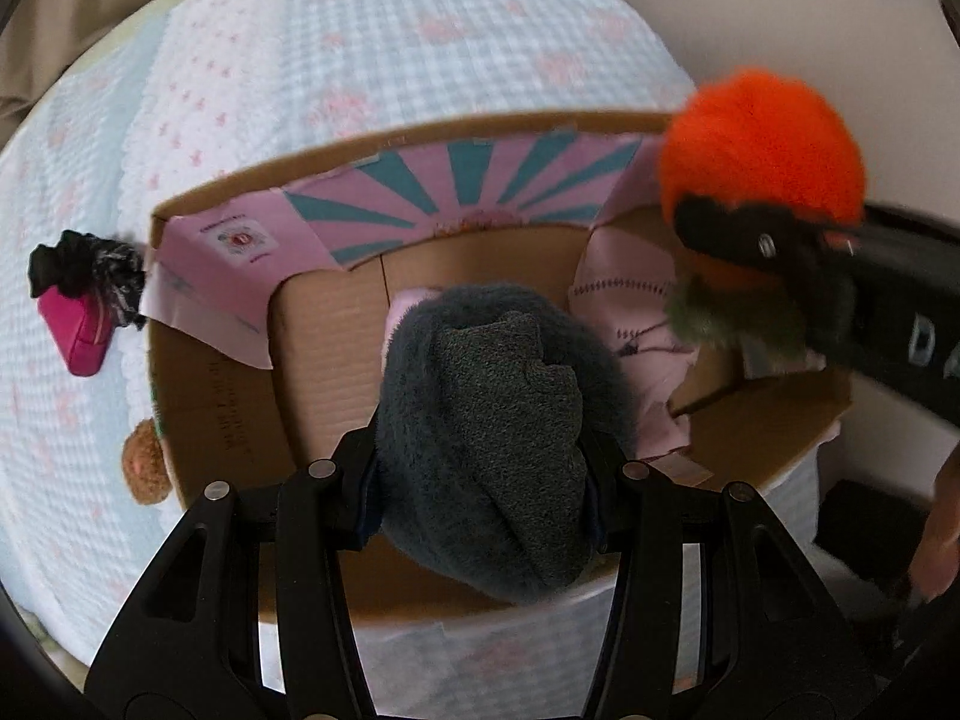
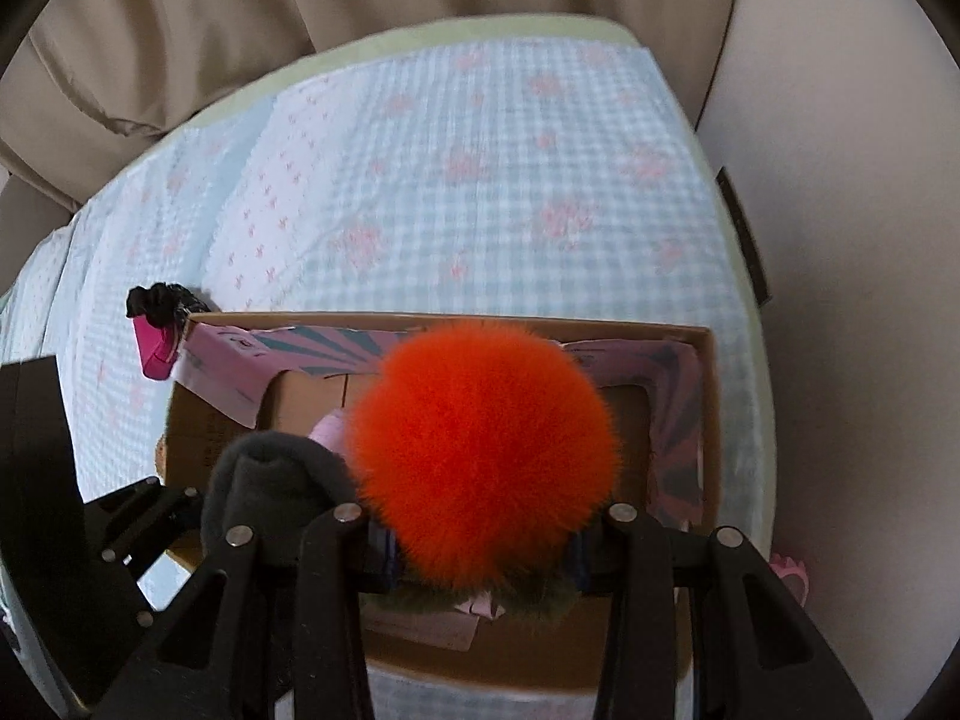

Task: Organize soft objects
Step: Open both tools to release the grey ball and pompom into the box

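Note:
My left gripper [image 1: 486, 462] is shut on a dark grey rolled sock [image 1: 498, 420] and holds it above the open cardboard box [image 1: 216, 396]. My right gripper [image 2: 480, 531] is shut on an orange fluffy pom-pom [image 2: 480, 450] with an olive-green tuft under it, also over the box [image 2: 711, 420]. The pom-pom [image 1: 762, 150] shows at the right of the left wrist view, and the grey sock [image 2: 270, 480] at the left of the right wrist view. Pink cloth [image 1: 636, 324] lies inside the box.
The box sits on a bed with a blue checked cover [image 2: 480, 180]. A pink item with a black scrunchie [image 1: 84, 294] lies left of the box. A brown plush piece [image 1: 144, 468] lies by the box's left side. Beige curtain [image 2: 240, 30] hangs behind.

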